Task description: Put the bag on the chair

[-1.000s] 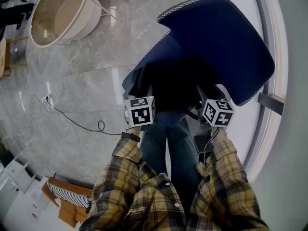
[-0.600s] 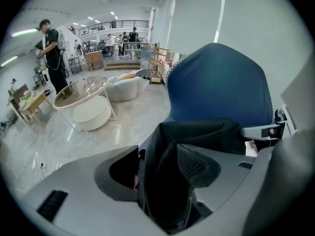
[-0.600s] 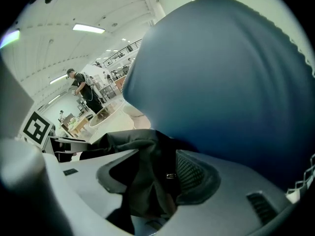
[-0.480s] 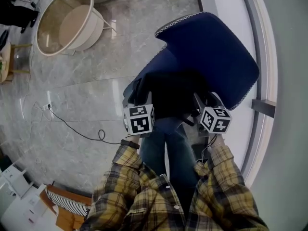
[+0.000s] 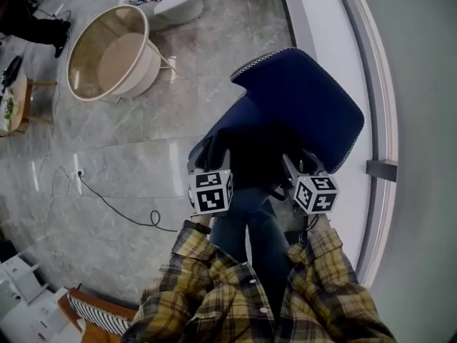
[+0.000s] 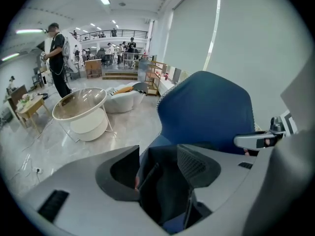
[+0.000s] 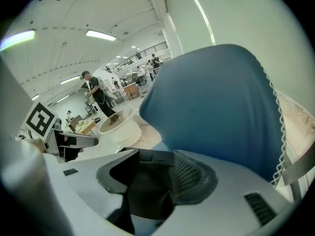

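A dark blue chair (image 5: 296, 102) stands by the wall, with a black bag (image 5: 253, 152) over its seat. My left gripper (image 5: 203, 161) holds the bag's left side and my right gripper (image 5: 300, 166) its right side. In the left gripper view, black bag fabric (image 6: 165, 191) fills the gap of the left gripper (image 6: 157, 173), with the chair back (image 6: 206, 112) just beyond. The right gripper view shows the same: bag fabric (image 7: 147, 195) between the jaws of the right gripper (image 7: 147, 178), close under the chair back (image 7: 211, 112).
A round cream side table (image 5: 107, 52) stands on the marble floor to the left, also in view as the table (image 6: 81, 104). A black cable (image 5: 121, 209) lies on the floor. A white window ledge (image 5: 371, 84) runs right of the chair. A person (image 6: 56, 58) stands far off.
The head view has shifted, so chair and grippers sit lower in the picture. Both grippers keep hold of the bag at the seat and have drawn slightly closer together.
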